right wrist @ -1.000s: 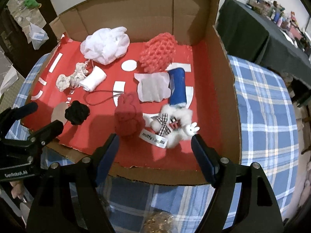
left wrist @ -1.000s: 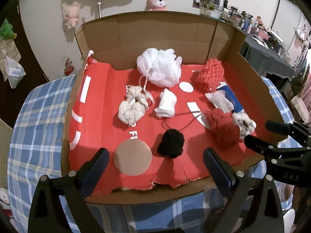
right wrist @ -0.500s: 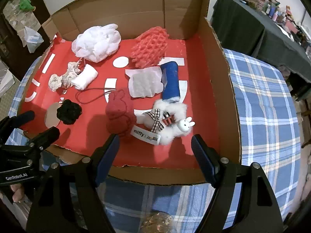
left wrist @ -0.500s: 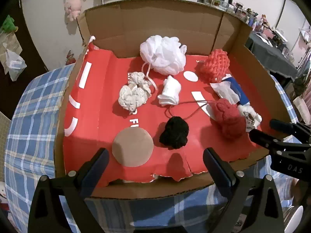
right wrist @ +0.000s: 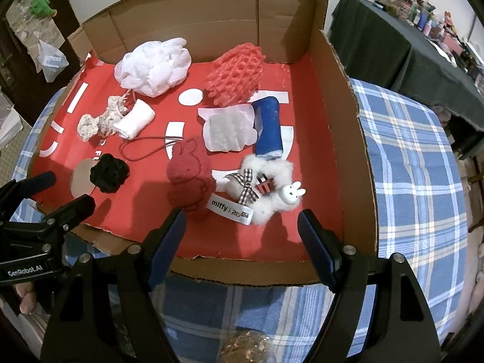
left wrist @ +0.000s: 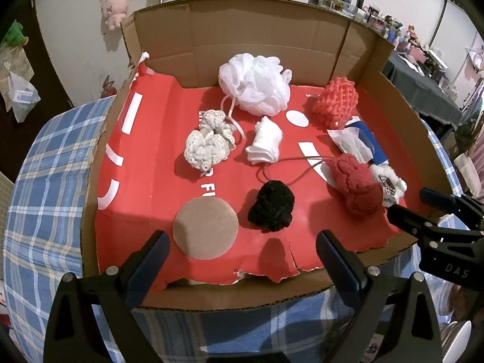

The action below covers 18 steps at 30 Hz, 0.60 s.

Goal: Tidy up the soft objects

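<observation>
In the box point(left wrist: 375, 60), the pouf point(left wrist: 255, 86) lies behind the pompom point(left wrist: 272, 205).

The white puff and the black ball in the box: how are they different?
The white mesh puff is far larger than the black knitted ball. The puff sits by the back wall of the cardboard box, the ball near its front edge. The puff trails a white loop; none shows on the ball. Both look soft and lie loose.

cardboard box point(left wrist: 242, 45): matt | black pompom point(left wrist: 271, 206): fuzzy yarn | tablecloth point(left wrist: 45, 211): woven cloth
</observation>
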Motion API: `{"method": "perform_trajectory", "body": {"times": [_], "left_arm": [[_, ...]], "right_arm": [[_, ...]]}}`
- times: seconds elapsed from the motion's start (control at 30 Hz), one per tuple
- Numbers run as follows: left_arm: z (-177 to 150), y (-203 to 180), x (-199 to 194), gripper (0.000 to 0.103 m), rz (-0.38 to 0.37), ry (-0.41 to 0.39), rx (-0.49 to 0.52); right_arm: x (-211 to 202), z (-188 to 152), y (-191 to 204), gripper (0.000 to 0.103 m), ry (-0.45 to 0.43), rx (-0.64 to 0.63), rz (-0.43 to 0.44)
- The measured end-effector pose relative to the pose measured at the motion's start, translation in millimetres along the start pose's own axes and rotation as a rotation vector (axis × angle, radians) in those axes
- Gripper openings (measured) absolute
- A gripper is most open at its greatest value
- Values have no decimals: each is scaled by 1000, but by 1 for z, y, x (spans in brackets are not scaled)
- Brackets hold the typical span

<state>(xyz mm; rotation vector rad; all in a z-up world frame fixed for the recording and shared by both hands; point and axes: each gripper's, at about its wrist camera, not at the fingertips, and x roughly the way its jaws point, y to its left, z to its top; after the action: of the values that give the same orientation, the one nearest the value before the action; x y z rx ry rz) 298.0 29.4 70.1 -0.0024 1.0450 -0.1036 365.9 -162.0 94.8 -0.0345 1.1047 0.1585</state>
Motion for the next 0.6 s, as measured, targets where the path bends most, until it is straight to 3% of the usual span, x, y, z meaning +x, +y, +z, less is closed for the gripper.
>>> {"method": "perform_trajectory", "body": {"times": [0.6], "left_arm": [[0,-1,1,99,-4,0,-1]], "right_arm": [[-1,0,-3,76,-7,10,7]]}}
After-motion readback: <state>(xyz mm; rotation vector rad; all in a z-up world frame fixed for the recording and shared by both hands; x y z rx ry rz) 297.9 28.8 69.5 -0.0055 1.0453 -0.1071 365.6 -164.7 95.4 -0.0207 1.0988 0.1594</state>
